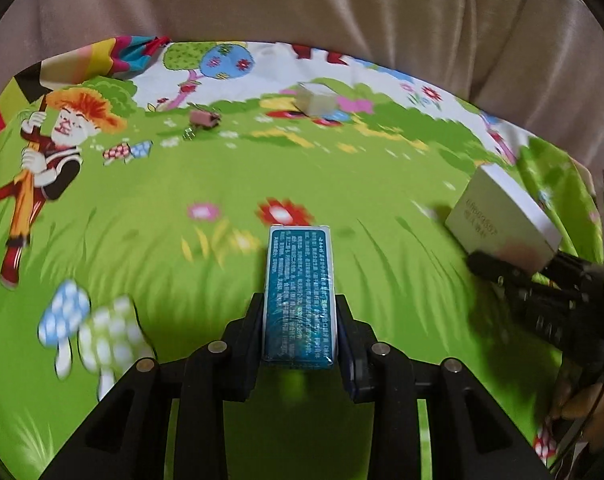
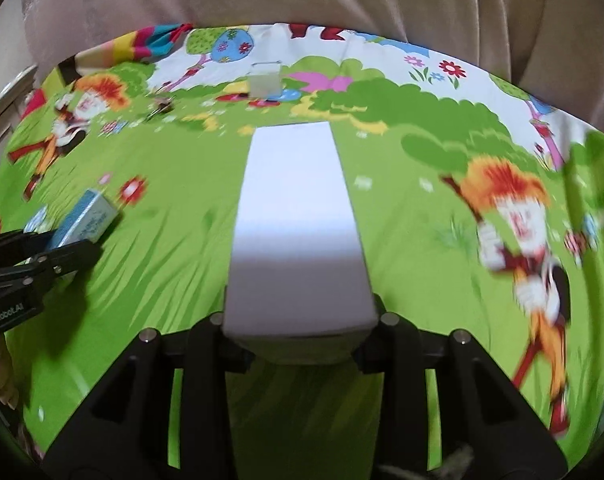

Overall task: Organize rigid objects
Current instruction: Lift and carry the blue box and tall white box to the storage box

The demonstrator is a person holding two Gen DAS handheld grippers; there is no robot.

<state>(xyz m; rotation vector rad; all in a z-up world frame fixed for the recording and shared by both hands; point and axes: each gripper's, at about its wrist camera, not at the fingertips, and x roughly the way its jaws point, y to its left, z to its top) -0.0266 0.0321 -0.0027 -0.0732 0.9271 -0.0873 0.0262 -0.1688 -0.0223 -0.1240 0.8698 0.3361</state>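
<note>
The left gripper (image 1: 300, 320) pinched a teal box (image 1: 300, 292) by its long sides above the cartoon sheet (image 1: 162, 248); the right gripper (image 2: 300, 316) clamped a white box (image 2: 298, 232) beside it. Both looked stiff, probably light.

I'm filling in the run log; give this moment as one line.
left gripper: shut on blue box | right gripper: shut on white box | small box: far on cloth
</note>
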